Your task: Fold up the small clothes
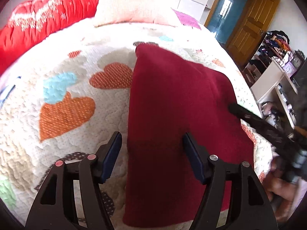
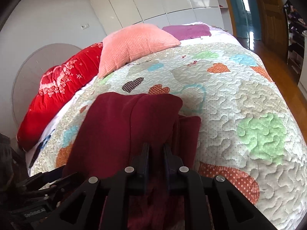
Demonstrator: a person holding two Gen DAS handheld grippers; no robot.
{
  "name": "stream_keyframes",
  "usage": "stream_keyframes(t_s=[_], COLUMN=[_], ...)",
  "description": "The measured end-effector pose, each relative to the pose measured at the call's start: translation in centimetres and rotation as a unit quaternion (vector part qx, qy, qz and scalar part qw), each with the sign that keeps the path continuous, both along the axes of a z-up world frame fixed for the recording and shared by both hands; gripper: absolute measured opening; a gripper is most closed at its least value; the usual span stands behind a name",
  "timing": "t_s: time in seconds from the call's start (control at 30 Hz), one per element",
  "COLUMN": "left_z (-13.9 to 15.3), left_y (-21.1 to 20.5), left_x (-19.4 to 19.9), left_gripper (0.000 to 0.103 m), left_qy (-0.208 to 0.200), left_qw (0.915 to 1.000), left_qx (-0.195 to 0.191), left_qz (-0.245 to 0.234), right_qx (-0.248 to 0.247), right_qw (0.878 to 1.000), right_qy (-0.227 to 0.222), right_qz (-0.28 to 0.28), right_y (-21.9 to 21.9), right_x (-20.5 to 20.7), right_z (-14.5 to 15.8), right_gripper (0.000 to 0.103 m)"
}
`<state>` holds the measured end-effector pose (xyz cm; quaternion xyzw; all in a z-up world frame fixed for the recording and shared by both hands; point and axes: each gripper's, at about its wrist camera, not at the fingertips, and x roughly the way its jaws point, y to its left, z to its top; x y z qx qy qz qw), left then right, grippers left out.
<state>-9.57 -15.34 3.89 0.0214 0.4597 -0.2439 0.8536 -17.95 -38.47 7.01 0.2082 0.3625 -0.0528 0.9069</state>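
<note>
A dark red garment point(image 1: 178, 118) lies folded lengthwise on the quilted bed cover point(image 1: 63, 88). My left gripper point(image 1: 151, 141) is open and hovers over the garment's left edge, holding nothing. My right gripper point(image 2: 156, 149) is shut on a fold of the dark red garment point(image 2: 122, 126) at its near edge. The right gripper also shows in the left wrist view point(image 1: 236, 109) at the garment's right side. The left gripper shows low at the left of the right wrist view point(image 2: 48, 178).
A red duvet point(image 2: 57, 94), a pink pillow point(image 2: 134, 46) and a purple cloth point(image 2: 188, 31) lie at the bed's head. A white shelf unit point(image 1: 272, 80) with clutter and a wooden door point(image 1: 251, 25) stand right of the bed.
</note>
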Motion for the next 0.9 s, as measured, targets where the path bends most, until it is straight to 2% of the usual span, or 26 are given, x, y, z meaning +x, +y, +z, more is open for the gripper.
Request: stream_keyframes(t_s=[0.07,0.1,0.13,0.2,0.27,0.33,0.4,0.63,0.8,0.87,0.9], left_z=[0.2,0.3,0.3,0.3,0.4,0.6,0.7,1.0,1.5,1.6,1.7], left_y=[0.1,0.3,0.4,0.7,0.9,1.1,1.3,1.8,2.1,2.2,2.2], left_x=[-0.3,-0.5,-0.5,-0.6,-0.9,-1.3,-1.5,-2.3,-2.8,-2.9,-3.0], left_gripper=[0.066,0.066,0.066,0.066,0.066,0.066,0.066,0.066,0.066,0.066,0.066], left_qy=[-0.015,-0.020,-0.022,-0.023,-0.025,-0.038,-0.050,-0.069,-0.085,-0.089,-0.090], left_qw=[0.9998,0.9997,0.9996,0.9995,0.9994,0.9990,0.9982,0.9971,0.9957,0.9954,0.9952], left_qx=[0.012,0.014,0.014,0.014,0.014,0.017,0.026,0.024,0.026,0.024,0.024], left_qz=[0.005,0.008,0.010,0.015,0.017,0.017,0.019,0.021,0.025,0.028,0.029], right_qx=[-0.004,-0.006,-0.004,-0.003,-0.034,-0.069,-0.067,-0.038,-0.054,-0.058,-0.058], right_qw=[1.000,0.999,0.998,0.998,0.998,0.997,0.997,0.999,0.998,0.998,0.998], right_qy=[-0.023,-0.031,-0.036,-0.028,0.003,0.015,0.015,-0.016,-0.029,-0.031,-0.033], right_qz=[0.016,0.031,0.048,0.065,0.048,0.029,0.020,0.013,0.018,0.018,0.016], right_y=[1.4,2.2,3.1,4.0,4.4,4.3,3.9,3.8,5.3,5.7,5.8], right_x=[-1.7,-2.3,-2.7,-2.6,-2.4,-2.6,-2.9,-4.7,-5.5,-5.7,-5.8], right_z=[1.5,2.0,2.0,1.2,-0.7,-2.2,-2.4,-0.2,1.1,1.4,1.5], right_gripper=[0.015,0.020,0.026,0.026,0.026,0.026,0.028,0.031,0.032,0.035,0.041])
